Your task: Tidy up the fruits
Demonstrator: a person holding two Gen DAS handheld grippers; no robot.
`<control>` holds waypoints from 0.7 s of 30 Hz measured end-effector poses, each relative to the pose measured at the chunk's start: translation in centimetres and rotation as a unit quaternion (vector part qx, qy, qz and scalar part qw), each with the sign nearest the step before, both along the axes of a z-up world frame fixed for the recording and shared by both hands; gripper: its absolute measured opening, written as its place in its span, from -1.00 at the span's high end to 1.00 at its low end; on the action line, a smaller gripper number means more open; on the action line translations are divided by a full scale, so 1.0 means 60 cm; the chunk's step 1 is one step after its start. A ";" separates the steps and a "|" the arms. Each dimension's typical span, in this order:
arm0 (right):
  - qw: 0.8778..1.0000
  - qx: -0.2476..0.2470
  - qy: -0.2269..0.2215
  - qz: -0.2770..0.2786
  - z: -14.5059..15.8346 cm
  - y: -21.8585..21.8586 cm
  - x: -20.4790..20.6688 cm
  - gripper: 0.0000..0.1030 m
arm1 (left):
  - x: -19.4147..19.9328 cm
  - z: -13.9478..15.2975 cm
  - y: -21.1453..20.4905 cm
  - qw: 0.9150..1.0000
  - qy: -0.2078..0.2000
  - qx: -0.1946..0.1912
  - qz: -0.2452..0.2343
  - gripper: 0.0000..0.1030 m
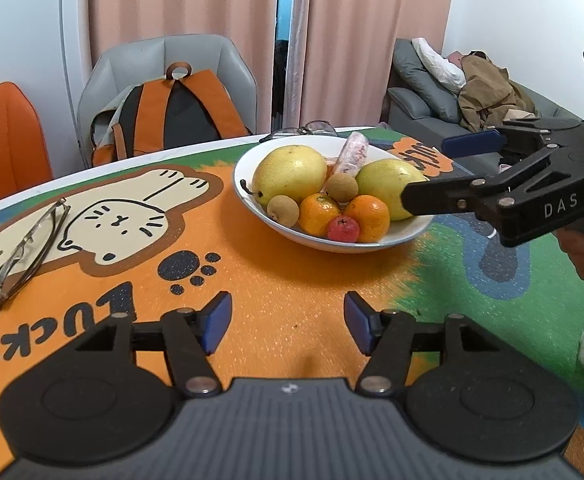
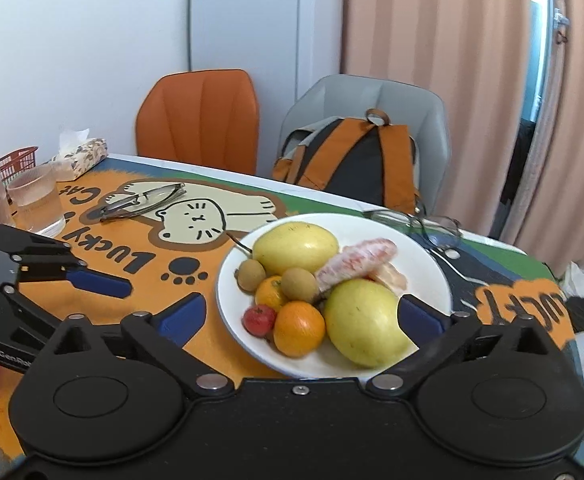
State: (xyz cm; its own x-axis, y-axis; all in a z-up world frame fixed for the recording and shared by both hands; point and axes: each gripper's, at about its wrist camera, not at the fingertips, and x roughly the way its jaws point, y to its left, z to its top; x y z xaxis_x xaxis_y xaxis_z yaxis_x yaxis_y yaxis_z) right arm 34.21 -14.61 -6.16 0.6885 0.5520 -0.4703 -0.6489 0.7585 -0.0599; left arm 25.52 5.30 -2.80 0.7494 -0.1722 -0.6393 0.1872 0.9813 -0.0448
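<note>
A white bowl (image 1: 408, 232) (image 2: 236, 320) on the cartoon mat holds two yellow-green pears (image 1: 288, 172) (image 2: 366, 324), two oranges (image 1: 368, 216) (image 2: 298, 328), two brown longans (image 1: 342, 187) (image 2: 299, 283), a small red fruit (image 1: 343, 229) (image 2: 259, 319) and pink peeled pomelo pieces (image 1: 351, 153) (image 2: 356, 262). My left gripper (image 1: 288, 326) (image 2: 96, 280) is open and empty, over the mat short of the bowl. My right gripper (image 2: 302, 314) (image 1: 432, 168) is open wide over the bowl's near side, its right finger beside the near pear.
Folded glasses (image 1: 28, 248) (image 2: 144, 202) lie on the mat; another pair (image 1: 308, 128) (image 2: 424, 224) lies behind the bowl. A glass of water (image 2: 38, 200), tissue box (image 2: 80, 154) and red basket (image 2: 16, 160) stand at the far left. Chairs with a backpack (image 1: 180, 116) line the far edge.
</note>
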 end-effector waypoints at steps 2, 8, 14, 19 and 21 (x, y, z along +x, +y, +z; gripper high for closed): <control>1.000 0.009 0.002 -0.008 0.001 -0.012 -0.011 -0.99 | -0.014 0.004 -0.003 1.000 -0.004 0.004 0.001 -0.20; 0.999 0.018 0.009 -0.026 -0.003 -0.040 -0.043 -1.00 | -0.055 0.015 -0.012 1.000 -0.020 0.002 0.014 -0.53; 0.999 0.021 -0.004 -0.030 -0.001 -0.066 -0.088 -1.00 | -0.097 0.027 -0.027 0.999 -0.031 -0.008 0.020 -0.83; 0.999 0.023 -0.025 -0.026 0.003 -0.086 -0.130 -1.00 | -0.130 0.034 -0.045 0.999 -0.040 0.004 0.031 -0.93; 0.999 0.025 -0.029 -0.023 0.006 -0.095 -0.146 -1.00 | -0.144 0.036 -0.053 0.999 -0.043 0.008 0.032 -0.95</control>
State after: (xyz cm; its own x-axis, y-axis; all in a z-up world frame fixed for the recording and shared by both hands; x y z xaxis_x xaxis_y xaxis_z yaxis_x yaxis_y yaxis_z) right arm 25.47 -20.30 -5.82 0.7386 0.5412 -0.4019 -0.6102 0.7902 -0.0572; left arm 16.90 2.14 -0.66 0.8112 -0.1129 -0.5737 0.1266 0.9918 -0.0162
